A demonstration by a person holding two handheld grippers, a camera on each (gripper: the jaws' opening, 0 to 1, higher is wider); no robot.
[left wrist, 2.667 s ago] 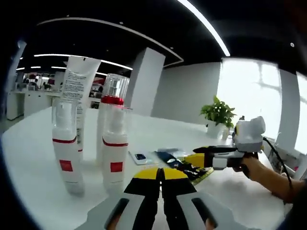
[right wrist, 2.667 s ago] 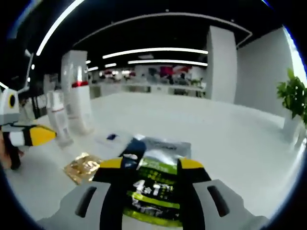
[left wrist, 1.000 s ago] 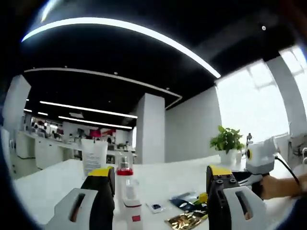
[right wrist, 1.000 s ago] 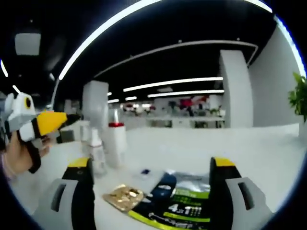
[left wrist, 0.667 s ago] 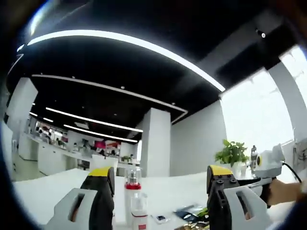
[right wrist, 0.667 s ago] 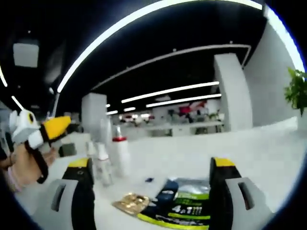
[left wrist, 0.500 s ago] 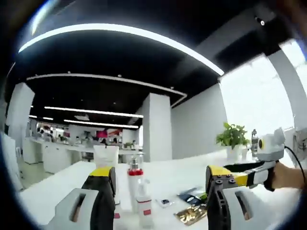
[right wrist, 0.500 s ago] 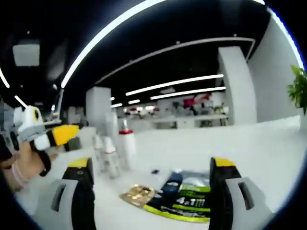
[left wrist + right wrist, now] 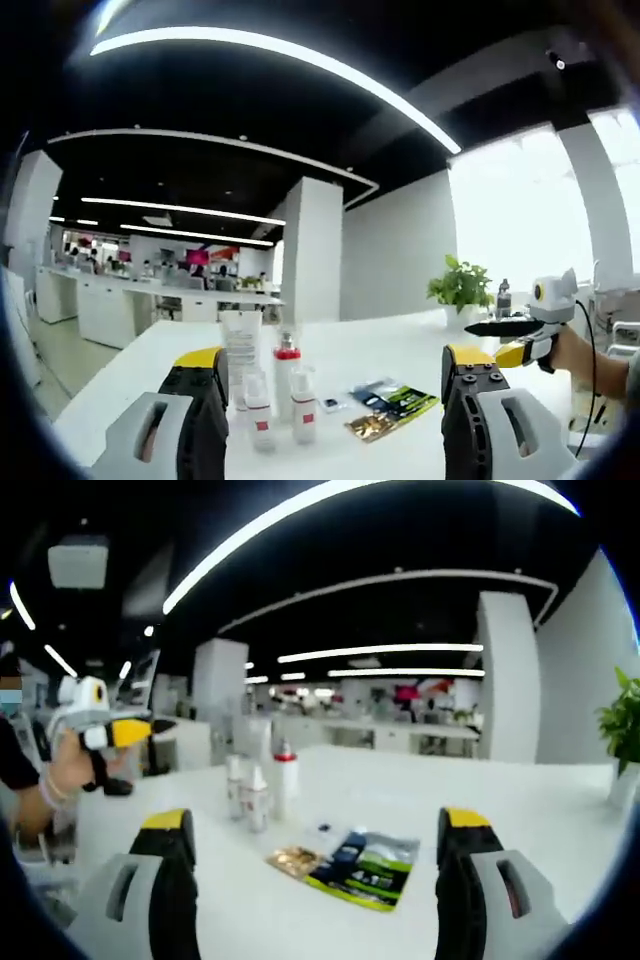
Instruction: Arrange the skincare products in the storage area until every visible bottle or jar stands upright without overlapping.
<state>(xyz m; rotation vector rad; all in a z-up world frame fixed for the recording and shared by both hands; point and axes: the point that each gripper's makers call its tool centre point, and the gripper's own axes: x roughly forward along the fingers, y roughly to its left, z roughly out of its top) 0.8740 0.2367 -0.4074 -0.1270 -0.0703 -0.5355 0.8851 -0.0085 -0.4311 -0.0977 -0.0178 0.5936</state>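
Observation:
On the white table (image 9: 400,445) a white tube (image 9: 240,350) stands on its cap, with a red-collared bottle (image 9: 287,372) and two small pump bottles (image 9: 257,418) (image 9: 303,410) upright beside it, all apart. The same bottles (image 9: 258,792) show far off in the right gripper view. My left gripper (image 9: 334,362) hangs open and empty, well back from them. My right gripper (image 9: 315,825) is open and empty too, back from the flat sachets (image 9: 352,865). Each gripper appears in the other's view, held by a hand: the right gripper (image 9: 510,338), the left gripper (image 9: 112,730).
Flat sachets (image 9: 392,404) lie on the table right of the bottles. A potted plant (image 9: 460,290) stands at the table's far side, by the bright window. A white pillar (image 9: 310,250) and office desks lie beyond. Bare tabletop surrounds the bottles.
Both cameras have pulled back and up from the table, so bottles and sachets look smaller. The left jaws, shut 2.7 s ago, stand wide open; the right jaws have widened. The products kept their places.

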